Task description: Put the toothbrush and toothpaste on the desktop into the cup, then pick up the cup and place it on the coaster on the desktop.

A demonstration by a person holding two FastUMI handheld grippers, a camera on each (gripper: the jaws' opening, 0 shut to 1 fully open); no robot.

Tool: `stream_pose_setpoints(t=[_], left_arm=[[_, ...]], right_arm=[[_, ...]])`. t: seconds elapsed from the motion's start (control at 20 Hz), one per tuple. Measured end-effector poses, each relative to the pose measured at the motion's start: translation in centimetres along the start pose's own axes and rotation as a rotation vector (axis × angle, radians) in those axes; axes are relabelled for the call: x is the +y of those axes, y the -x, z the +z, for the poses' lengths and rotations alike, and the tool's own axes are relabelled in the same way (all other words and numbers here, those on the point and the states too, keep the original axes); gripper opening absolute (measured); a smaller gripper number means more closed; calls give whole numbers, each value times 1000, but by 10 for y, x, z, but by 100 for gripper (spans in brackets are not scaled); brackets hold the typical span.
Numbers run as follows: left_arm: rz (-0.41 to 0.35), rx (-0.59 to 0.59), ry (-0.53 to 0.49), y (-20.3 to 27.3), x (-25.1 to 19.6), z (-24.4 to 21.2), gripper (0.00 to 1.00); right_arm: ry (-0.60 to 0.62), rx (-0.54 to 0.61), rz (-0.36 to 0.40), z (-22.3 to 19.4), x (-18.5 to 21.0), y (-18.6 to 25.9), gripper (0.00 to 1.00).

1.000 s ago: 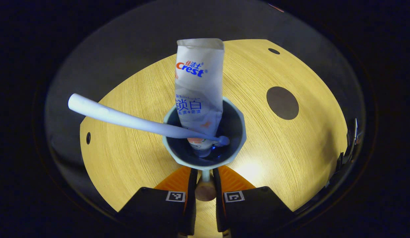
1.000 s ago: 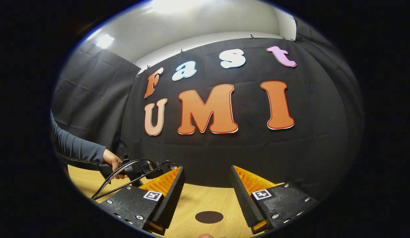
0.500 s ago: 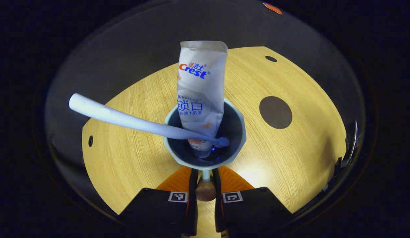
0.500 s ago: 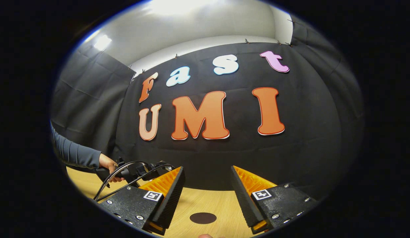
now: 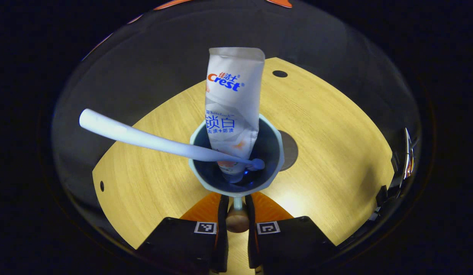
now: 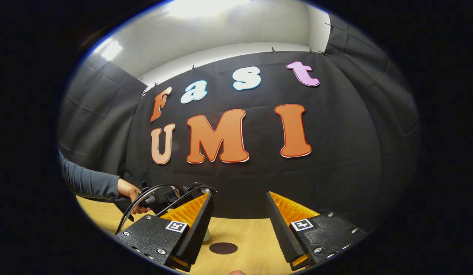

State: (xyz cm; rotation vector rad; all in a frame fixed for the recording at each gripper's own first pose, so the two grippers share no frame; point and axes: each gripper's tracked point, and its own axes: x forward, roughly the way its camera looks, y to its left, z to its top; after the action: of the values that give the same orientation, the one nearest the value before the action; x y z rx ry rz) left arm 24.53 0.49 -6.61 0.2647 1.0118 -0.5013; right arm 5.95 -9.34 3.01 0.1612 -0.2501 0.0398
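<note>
Toothbrush (image 5: pixel 144 139) and toothpaste (image 5: pixel 231 110) sit in the cup (image 5: pixel 276 152), pinched at its handle by left claw (image 5: pixel 236 208) beside the coaster (image 5: pixel 289 151); placement remains; right claw (image 6: pixel 239 221) spread, idle.

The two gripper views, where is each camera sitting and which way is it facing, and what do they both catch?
Left gripper view: rides the left gripper, looking down at the cup it grips, which holds the toothpaste and toothbrush, over the desktop.
Right gripper view: rides the open right gripper, facing the booth wall level; a sleeve and hand show.
Shared: desktop and dark coaster.
</note>
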Motion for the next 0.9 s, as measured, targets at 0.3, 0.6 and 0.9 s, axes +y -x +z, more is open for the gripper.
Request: stream_pose_setpoints(t=[0.3, 0.6, 0.9], left_arm=[[-25, 19, -33, 3, 2, -2, 24], [-30, 51, -8, 11, -1, 1, 24], [-9, -8, -19, 42, 8, 24, 62]], right_arm=[[17, 36, -44, -11, -33, 18, 83], [25, 56, -63, -18, -52, 27, 83], [16, 76, -59, -20, -48, 27, 84]])
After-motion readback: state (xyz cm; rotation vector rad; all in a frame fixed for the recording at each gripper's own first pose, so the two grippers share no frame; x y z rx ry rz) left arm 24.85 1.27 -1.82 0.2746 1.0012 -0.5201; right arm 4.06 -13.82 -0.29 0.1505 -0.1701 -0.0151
